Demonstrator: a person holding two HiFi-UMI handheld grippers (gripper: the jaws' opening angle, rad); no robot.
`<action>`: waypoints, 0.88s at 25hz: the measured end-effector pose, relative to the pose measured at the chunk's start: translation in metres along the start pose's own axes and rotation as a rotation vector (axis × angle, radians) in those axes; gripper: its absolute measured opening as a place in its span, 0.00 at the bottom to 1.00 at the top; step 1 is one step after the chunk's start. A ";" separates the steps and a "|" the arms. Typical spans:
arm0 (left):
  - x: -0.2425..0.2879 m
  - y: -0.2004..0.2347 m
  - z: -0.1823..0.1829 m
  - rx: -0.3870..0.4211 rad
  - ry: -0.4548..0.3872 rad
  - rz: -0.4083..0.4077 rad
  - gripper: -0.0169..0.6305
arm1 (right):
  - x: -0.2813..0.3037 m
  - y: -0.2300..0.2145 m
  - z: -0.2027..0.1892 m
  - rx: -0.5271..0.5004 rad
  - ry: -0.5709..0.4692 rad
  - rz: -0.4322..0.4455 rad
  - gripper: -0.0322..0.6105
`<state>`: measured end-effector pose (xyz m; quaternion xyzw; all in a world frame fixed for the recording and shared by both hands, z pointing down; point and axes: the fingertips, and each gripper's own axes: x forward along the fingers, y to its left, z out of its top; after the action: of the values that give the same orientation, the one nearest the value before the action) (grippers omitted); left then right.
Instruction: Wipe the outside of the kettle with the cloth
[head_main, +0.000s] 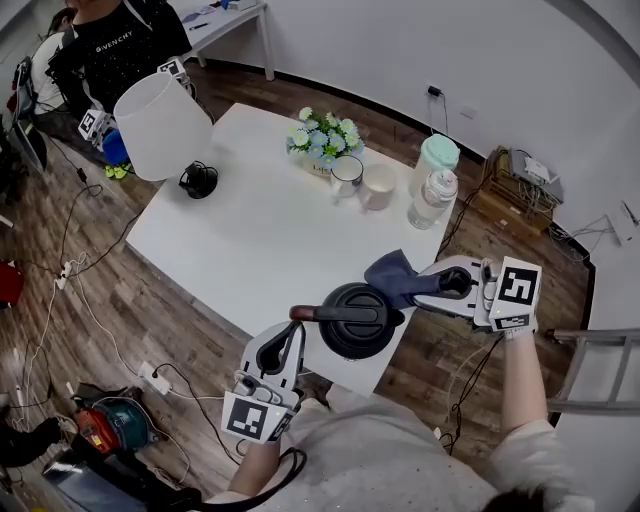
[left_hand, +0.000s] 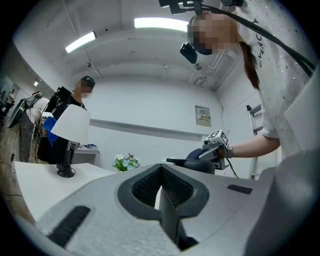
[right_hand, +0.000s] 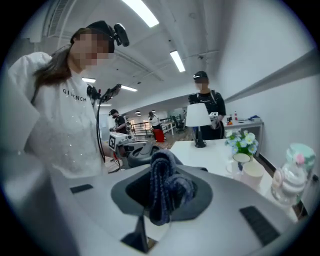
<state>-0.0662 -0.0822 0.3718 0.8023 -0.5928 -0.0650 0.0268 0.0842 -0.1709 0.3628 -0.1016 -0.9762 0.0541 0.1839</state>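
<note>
The black kettle (head_main: 355, 322) stands near the front edge of the white table (head_main: 250, 250), its handle (head_main: 325, 313) pointing left. My right gripper (head_main: 442, 284) is shut on the dark blue cloth (head_main: 393, 273), which hangs against the kettle's upper right side. In the right gripper view the cloth (right_hand: 166, 186) is bunched between the jaws, with the kettle (right_hand: 141, 153) just beyond. My left gripper (head_main: 293, 335) is shut and empty, just below the handle's end. The left gripper view shows its jaws together and the kettle (left_hand: 199, 165) ahead to the right.
A white lamp (head_main: 160, 125) stands at the table's far left. Flowers (head_main: 325, 136), two mugs (head_main: 362, 180) and two bottles (head_main: 433, 180) line the far side. A person (head_main: 120, 40) stands beyond the lamp. Cables and gear (head_main: 105, 420) lie on the floor.
</note>
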 end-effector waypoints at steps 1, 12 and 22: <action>0.001 0.000 0.001 -0.012 0.002 0.004 0.04 | 0.002 0.003 0.009 -0.030 0.005 0.037 0.15; -0.013 0.011 0.001 -0.007 -0.008 0.077 0.04 | 0.038 -0.012 -0.018 0.054 0.145 0.218 0.15; -0.018 0.016 -0.019 -0.038 -0.005 0.106 0.04 | 0.061 -0.035 -0.080 0.194 0.310 0.236 0.15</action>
<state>-0.0836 -0.0708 0.3942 0.7689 -0.6332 -0.0768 0.0437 0.0524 -0.1859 0.4633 -0.2039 -0.9077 0.1527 0.3334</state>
